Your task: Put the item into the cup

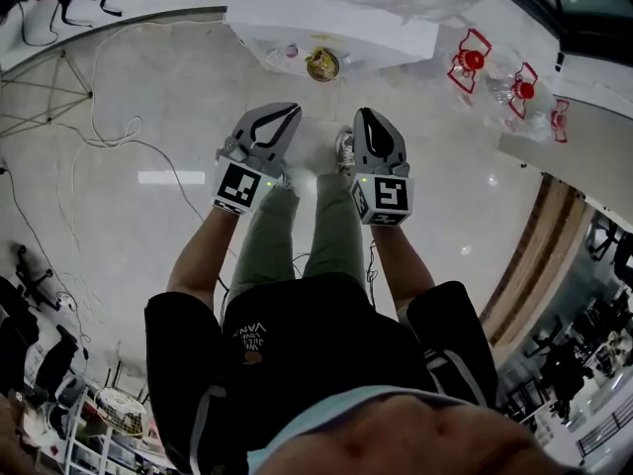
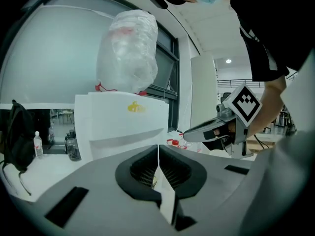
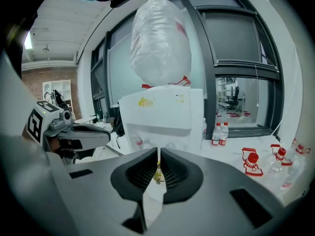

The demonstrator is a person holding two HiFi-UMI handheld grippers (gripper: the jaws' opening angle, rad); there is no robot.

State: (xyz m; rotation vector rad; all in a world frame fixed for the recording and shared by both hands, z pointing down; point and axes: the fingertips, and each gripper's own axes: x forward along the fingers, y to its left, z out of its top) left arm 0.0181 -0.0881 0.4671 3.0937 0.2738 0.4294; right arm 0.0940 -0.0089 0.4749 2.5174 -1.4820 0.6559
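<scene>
L gripper (image 2: 158,150), R gripper (image 3: 158,152): fingers pressed shut, nothing in either, held up side by side. Small round yellowish cup (image 1: 322,63) on pale floor (image 1: 148,117) ahead, at foot of white box (image 1: 336,23)

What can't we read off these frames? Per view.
- Head view: small round yellow-brown object at the foot of the white box: too small to tell cup from item.
- Right gripper view: yellowish thing beyond the shut right tongs: mostly hidden by them.
- Left gripper view: the white box's base, hidden behind the shut left tongs.
</scene>
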